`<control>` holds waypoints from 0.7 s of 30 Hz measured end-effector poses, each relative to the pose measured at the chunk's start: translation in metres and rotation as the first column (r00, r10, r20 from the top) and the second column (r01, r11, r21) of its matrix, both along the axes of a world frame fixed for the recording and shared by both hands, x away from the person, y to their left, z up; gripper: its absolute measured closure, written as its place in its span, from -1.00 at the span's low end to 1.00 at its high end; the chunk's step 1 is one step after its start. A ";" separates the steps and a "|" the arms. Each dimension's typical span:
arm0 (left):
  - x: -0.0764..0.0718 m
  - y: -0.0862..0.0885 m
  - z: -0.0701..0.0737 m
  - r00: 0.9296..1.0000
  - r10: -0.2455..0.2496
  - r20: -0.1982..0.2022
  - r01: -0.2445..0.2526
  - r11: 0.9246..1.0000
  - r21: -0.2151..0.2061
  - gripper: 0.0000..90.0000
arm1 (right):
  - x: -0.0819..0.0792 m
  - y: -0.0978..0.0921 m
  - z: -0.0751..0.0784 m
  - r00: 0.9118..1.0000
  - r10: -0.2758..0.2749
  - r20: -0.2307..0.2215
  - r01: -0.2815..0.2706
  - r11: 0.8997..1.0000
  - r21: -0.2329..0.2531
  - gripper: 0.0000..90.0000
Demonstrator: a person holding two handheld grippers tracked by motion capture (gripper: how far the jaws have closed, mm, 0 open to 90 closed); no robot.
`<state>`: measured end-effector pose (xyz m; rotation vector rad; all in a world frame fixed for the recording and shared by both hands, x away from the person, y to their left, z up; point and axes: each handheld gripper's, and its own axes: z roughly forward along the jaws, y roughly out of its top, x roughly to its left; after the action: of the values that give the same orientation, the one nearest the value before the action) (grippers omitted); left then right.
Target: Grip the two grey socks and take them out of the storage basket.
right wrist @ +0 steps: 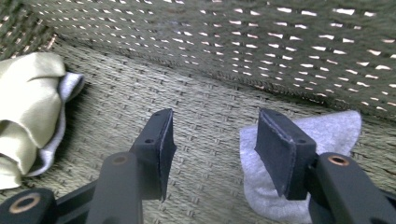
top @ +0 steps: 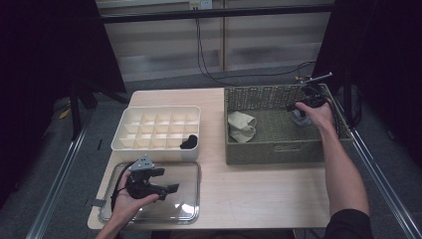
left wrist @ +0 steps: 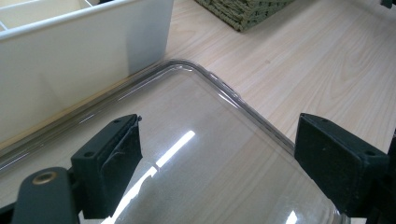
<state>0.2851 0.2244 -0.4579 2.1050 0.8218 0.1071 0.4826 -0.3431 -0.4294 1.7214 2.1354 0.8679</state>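
Observation:
My right gripper (top: 299, 107) reaches into the right end of a woven green basket (top: 278, 149). It stands open (right wrist: 215, 140) just above the basket floor, and its right jaw hangs over the edge of a pale grey cloth (right wrist: 327, 135) that lies against the basket wall. A crumpled beige cloth (right wrist: 25, 107) lies at the left end (top: 241, 127). My left gripper (top: 166, 180) is open above a clear plastic lid (top: 186, 199), with nothing between its jaws (left wrist: 219, 140). The lid (left wrist: 210, 154) lies flat in front of a white compartment box (left wrist: 84, 56).
The white box (top: 157, 110) has several small compartments, and a dark item (top: 189, 143) sits in the front right one. Bare wooden tabletop (top: 259, 194) lies in front of the basket. Cables (top: 209, 64) run across the floor behind the table.

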 end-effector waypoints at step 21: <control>-0.002 0.002 -0.002 1.000 -0.013 -0.006 0.013 1.000 0.009 -0.67 | 0.009 -0.013 -0.023 0.983 -0.115 -0.142 0.096 0.986 -0.132 0.09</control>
<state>0.2828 0.2268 -0.4602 2.1193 0.8125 0.0977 0.4915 -0.3561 -0.4525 1.8683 2.1169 0.5805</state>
